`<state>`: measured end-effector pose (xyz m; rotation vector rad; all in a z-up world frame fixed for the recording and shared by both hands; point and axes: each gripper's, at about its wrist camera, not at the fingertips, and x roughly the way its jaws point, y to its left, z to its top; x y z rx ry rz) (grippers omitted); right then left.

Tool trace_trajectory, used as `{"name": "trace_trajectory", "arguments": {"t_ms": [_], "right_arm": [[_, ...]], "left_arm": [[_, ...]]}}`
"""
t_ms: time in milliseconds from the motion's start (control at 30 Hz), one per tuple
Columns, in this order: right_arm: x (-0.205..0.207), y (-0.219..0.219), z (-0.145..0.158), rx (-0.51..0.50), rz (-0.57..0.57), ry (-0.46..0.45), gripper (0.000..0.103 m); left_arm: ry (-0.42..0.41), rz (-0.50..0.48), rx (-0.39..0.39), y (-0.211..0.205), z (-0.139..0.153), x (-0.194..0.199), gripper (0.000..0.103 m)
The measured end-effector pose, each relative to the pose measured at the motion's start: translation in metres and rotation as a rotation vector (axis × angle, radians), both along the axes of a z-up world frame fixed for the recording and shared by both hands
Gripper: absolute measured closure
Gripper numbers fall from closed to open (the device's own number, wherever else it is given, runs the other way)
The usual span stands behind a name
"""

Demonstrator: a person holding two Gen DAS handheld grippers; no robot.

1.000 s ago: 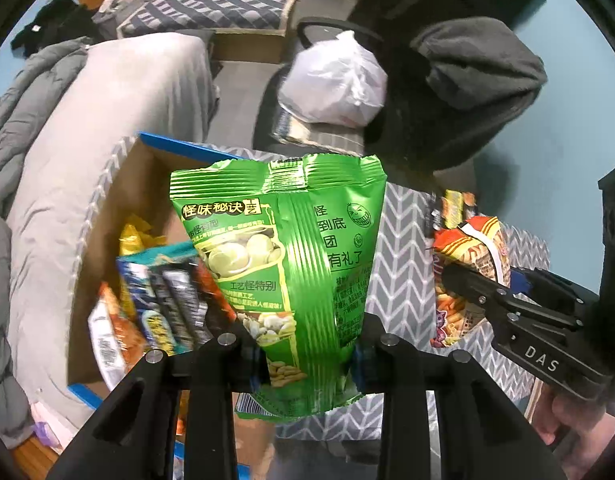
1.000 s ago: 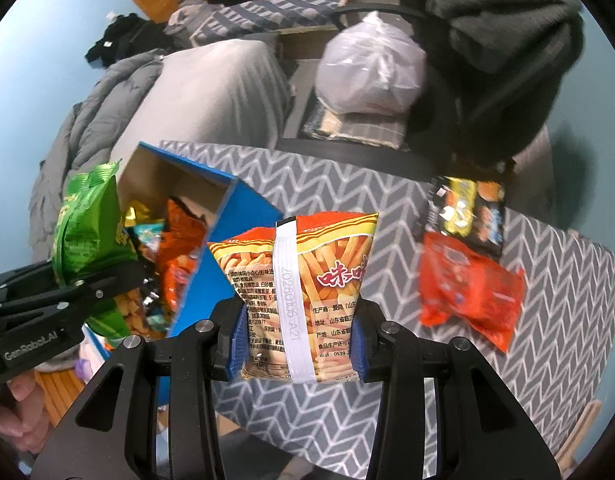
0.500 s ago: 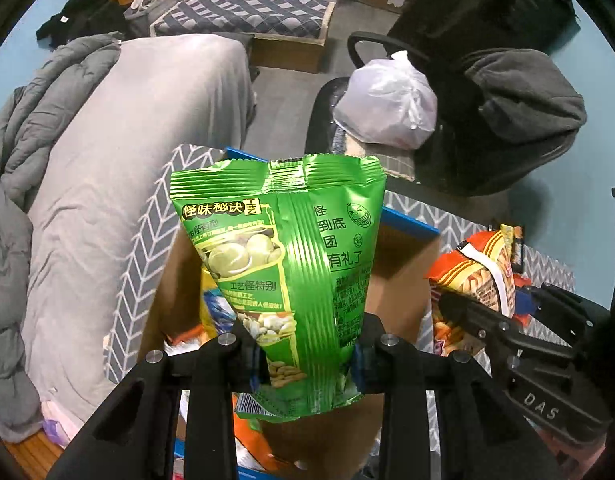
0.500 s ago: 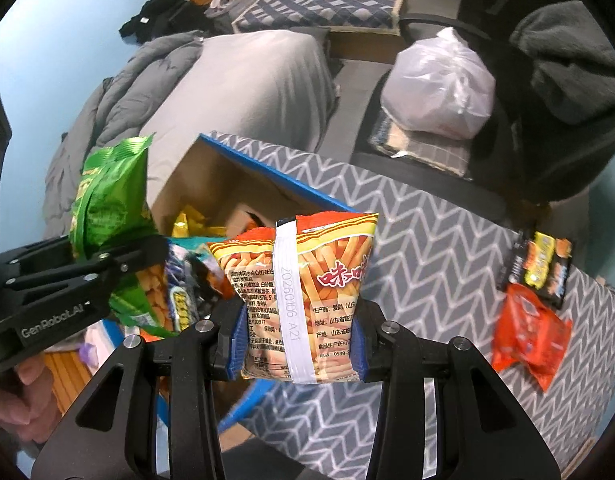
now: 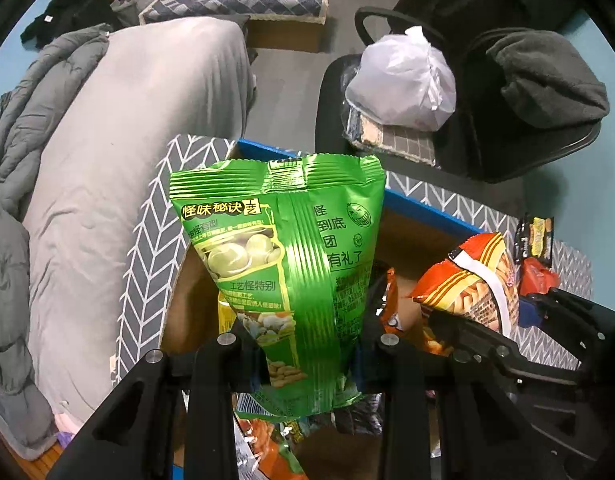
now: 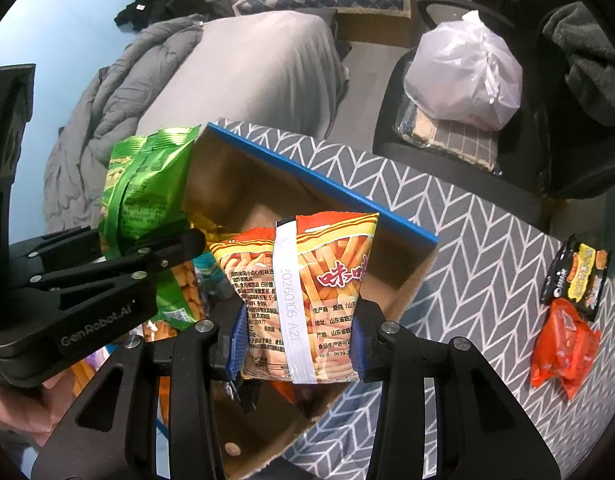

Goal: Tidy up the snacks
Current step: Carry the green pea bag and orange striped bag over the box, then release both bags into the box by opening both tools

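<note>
While both hover over the cardboard box point(image 6: 267, 184), left hand-held gripper point(image 5: 303, 344) clamps green snack bag point(image 5: 283, 264) and right hand-held gripper point(image 6: 295, 340) clamps orange fries bag point(image 6: 307, 280).

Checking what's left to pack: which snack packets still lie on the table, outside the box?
The black-and-yellow packet and the red packet beside it; the others are held or boxed.

Your left black tongs point(image 5: 307, 360) grip a glossy green foil snack bag point(image 5: 283, 256) with yellow lettering and pale beans printed on it. Your right black tongs point(image 6: 293, 344), with blue pads, grip an orange-and-yellow crisp packet point(image 6: 307, 280) crossed by a white strip. The brown cardboard box point(image 6: 267, 188) has a blue rim. The table cloth point(image 6: 467, 248) is grey with white chevrons; on it lie a red-orange packet point(image 6: 563, 344) and a black-and-yellow packet point(image 6: 575, 276).
</note>
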<state>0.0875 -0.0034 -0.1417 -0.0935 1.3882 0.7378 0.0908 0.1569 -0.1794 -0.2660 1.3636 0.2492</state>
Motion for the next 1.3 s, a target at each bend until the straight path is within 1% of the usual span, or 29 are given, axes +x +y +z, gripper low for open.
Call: {"name": "trace_trajectory", "arguments": {"t_ms": [67, 133, 167, 233, 300, 367, 467, 533, 600, 667, 900, 1033, 1300], "right_arm": [[0.0, 0.002, -0.004, -0.006, 0.002, 0.01, 0.063], [0.001, 0.005, -0.005, -0.004, 0.014, 0.014, 0.06], [0.0, 0.006, -0.004, -0.004, 0.019, 0.012, 0.058], [0.0, 0.007, -0.003, -0.008, 0.017, 0.01, 0.058], [0.0, 0.006, -0.004, -0.015, 0.01, 0.008, 0.057], [-0.001, 0.005, -0.004, -0.022, 0.006, 0.007, 0.054], [-0.001, 0.002, -0.003, -0.03, -0.002, 0.003, 0.049], [0.0, -0.001, -0.002, -0.031, -0.014, 0.0, 0.047], [0.0, -0.004, 0.0, -0.029, -0.029, -0.001, 0.046], [0.001, -0.008, 0.003, -0.026, -0.046, -0.002, 0.042], [-0.001, -0.021, 0.017, -0.023, -0.07, -0.026, 0.042], [-0.002, -0.031, 0.026, -0.022, -0.075, -0.046, 0.038], [0.001, -0.066, 0.034, -0.027, -0.079, -0.066, 0.038]], "left_arm": [[0.008, 0.013, -0.013, 0.005, -0.004, 0.001, 0.07], [0.013, 0.025, -0.015, 0.009, -0.007, 0.001, 0.069], [0.017, 0.03, -0.01, 0.01, -0.009, 0.0, 0.066], [0.025, 0.032, -0.005, 0.011, -0.01, 0.0, 0.06], [0.02, 0.03, -0.004, 0.012, -0.01, 0.0, 0.047], [0.013, 0.026, 0.006, 0.012, -0.009, -0.001, 0.043], [0.013, 0.023, 0.013, 0.013, -0.007, -0.001, 0.042], [0.013, 0.028, 0.01, 0.013, -0.005, -0.002, 0.04], [0.005, 0.033, 0.001, 0.013, -0.002, -0.003, 0.036], [-0.001, 0.037, 0.001, 0.012, 0.002, -0.005, 0.035], [-0.01, 0.04, -0.006, 0.004, 0.013, -0.01, 0.035], [-0.025, 0.049, -0.018, -0.005, 0.021, -0.012, 0.035], [-0.036, 0.028, -0.023, -0.04, 0.027, -0.007, 0.035]]}}
